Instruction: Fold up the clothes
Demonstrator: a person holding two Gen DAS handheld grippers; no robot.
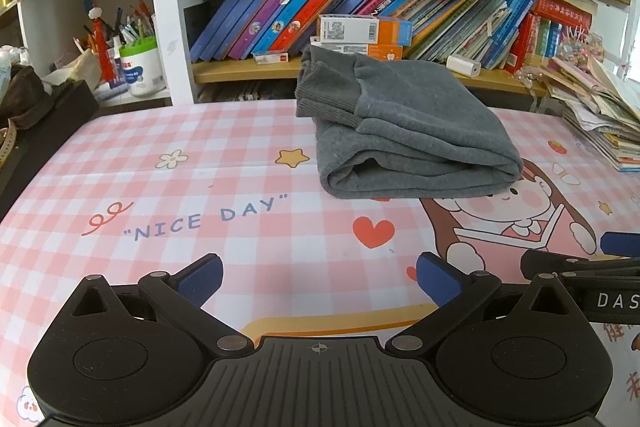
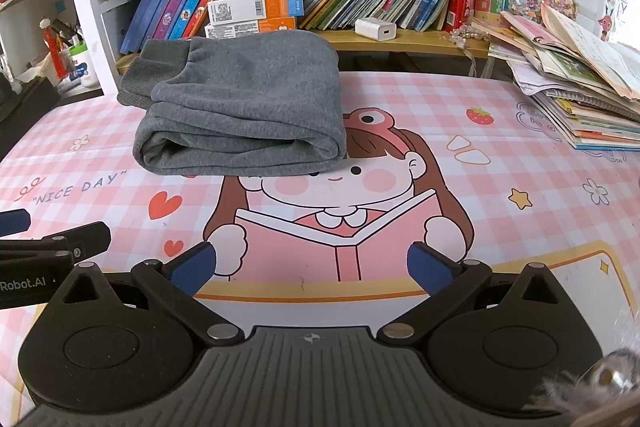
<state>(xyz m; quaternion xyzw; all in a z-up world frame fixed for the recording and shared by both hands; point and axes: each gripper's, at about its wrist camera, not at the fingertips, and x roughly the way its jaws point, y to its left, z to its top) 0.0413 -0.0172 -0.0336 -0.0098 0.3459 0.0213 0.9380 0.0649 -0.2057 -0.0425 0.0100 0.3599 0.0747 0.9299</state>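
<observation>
Hovering both hand-held grippers, left and right, spread wide, empty. Grey sweatpants ahead look fully folded on tabletop; next, probably nothing but withdrawal.

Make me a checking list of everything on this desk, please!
Surface: pink checked table mat with cartoon girl and "NICE DAY".
Job's things: grey garment folded in a bundle, ribbed cuffs showing at its left.
Clutter: paper pile on the mat's right edge.
Grippers: left hand-held gripper open, empty; right hand-held gripper open, empty; both short of the garment.
Cables: nothing seen.
Surroundings: bookshelf of leaning books, orange boxes, white charger, pen pot.
</observation>
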